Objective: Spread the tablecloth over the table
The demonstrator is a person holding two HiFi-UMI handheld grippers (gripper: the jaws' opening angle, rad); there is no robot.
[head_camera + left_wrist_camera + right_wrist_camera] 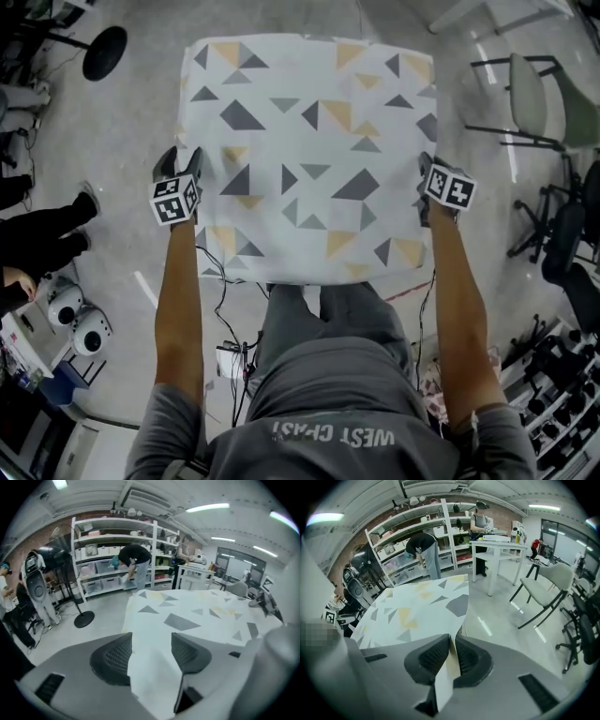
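**Cloth position.** The cloth (309,150) lies flat over the worktop and covers it completely, so the worktop surface itself cannot be seen. The patterned face is up. The far edge and both side edges drape over the rim. The near edge hangs just in front of the person's legs.

**Tool placement.** One tool stands at each near side edge of the cloth, the left tool (183,161) and the right tool (425,173). Both point forward and down. Judgement: holding opposite edges keeps the sheet taut and square while it settles, which limits wrinkles and skew.

**Left tool.**
- The jaws stand wide apart.
- A fold of the cloth edge runs up between them.
- Neither pad (112,660) presses on it, so the cloth lies loose there.

**Right tool.**
- The jaws are nearly closed in the right gripper view (451,656).
- They pinch a thin fold of the cloth edge between the pads (433,658).
- The cloth is held on this side.

**Status (judgement).** The spread appears essentially complete. The right edge is not yet released.
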